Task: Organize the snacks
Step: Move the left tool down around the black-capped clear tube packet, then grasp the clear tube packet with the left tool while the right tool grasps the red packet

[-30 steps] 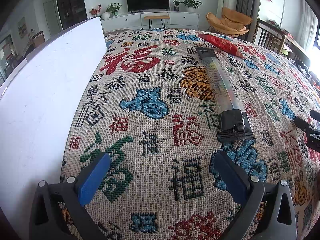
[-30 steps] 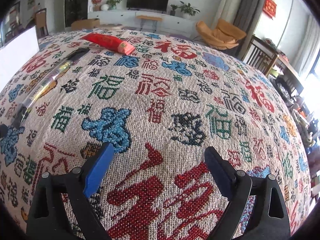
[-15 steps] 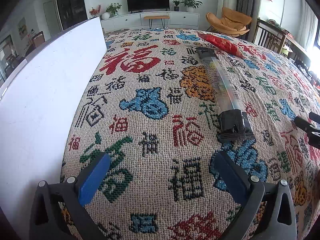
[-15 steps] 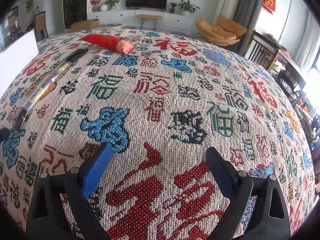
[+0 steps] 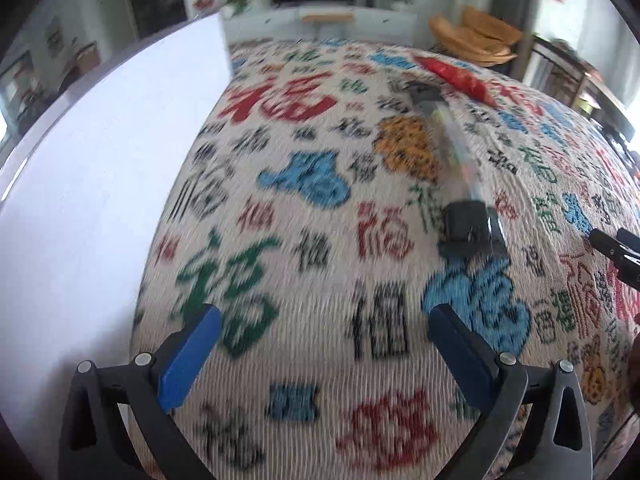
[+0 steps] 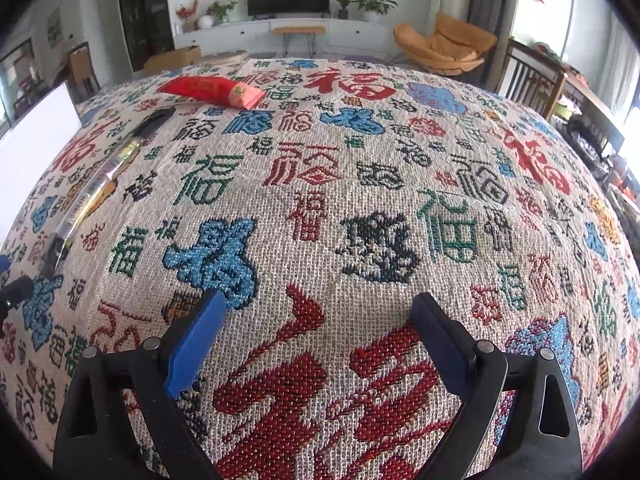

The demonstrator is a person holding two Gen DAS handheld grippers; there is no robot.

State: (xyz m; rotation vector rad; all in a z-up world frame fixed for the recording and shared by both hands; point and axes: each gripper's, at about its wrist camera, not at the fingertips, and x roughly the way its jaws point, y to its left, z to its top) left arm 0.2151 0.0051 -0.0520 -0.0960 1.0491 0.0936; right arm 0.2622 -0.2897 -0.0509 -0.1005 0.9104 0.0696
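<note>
A long clear snack packet with black ends [image 5: 456, 164] lies on the patterned tablecloth [image 5: 320, 208], ahead and right of my left gripper [image 5: 320, 348], which is open and empty just above the cloth. The packet also shows at the left of the right wrist view [image 6: 100, 176]. A red snack packet [image 6: 210, 90] lies at the far side; it also shows in the left wrist view [image 5: 456, 76]. My right gripper [image 6: 316, 332] is open and empty over the cloth. Its tips show at the right edge of the left wrist view [image 5: 616, 248].
A white box wall [image 5: 100, 184] stands along the left side of the table; it also shows in the right wrist view [image 6: 36, 140]. Chairs [image 6: 532, 80] stand at the table's right. An orange armchair [image 6: 444, 50] and TV cabinet lie beyond.
My left gripper has started moving; its view is now blurred and shifted slightly toward the clear packet. My right gripper has hardly moved. Both stay open.
</note>
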